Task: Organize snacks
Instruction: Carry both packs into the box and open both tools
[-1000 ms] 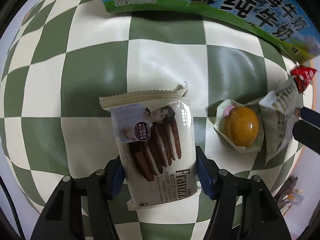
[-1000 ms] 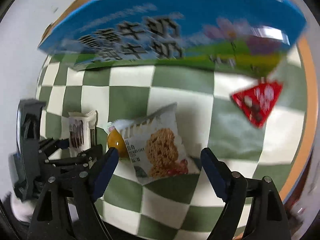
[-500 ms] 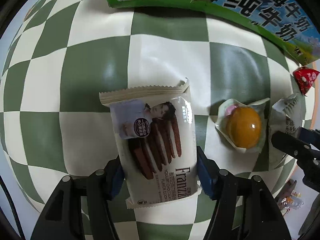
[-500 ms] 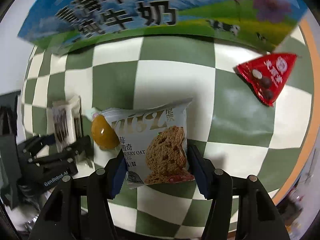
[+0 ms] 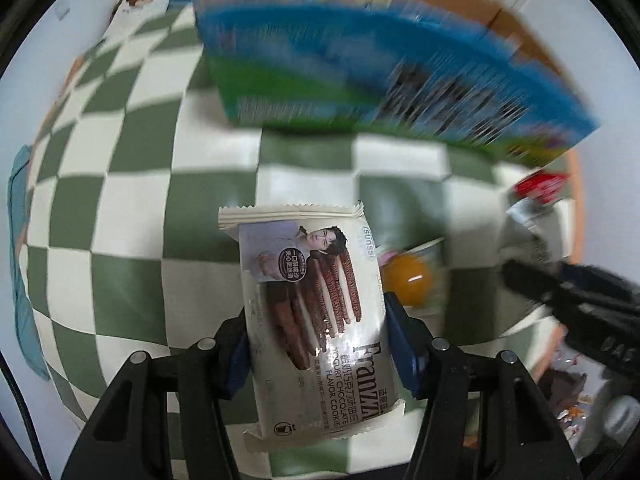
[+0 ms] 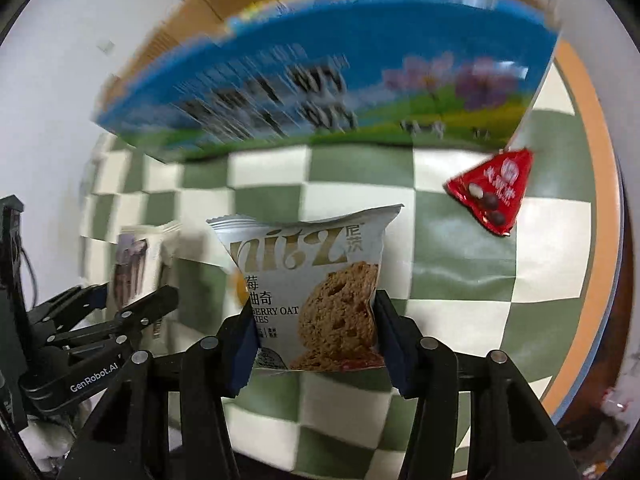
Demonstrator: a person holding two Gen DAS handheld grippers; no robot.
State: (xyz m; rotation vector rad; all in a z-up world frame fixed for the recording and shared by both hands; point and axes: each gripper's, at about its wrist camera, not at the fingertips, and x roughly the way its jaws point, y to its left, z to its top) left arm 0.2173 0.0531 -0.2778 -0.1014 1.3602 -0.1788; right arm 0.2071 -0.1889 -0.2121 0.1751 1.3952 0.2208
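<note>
"Franzz", "YOGURT CHOCOLATE FLAVOR COOKIE" and "sunssi" on the white cookie packet [image 5: 316, 320], "nitz", "BERRY OAT" and Chinese characters on the silver oat cookie packet [image 6: 312, 292], "GenRobot.AI" at 8 o'clock on the left gripper [image 6: 132, 304], milk carton box [image 6: 320, 80] lettering blurred unreadable

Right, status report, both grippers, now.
Left gripper shut on Franzzi cookie pack. Right gripper shut on oat cookie bag. Red triangular packet and orange jelly on checkered cloth. Milk carton ahead.
</note>
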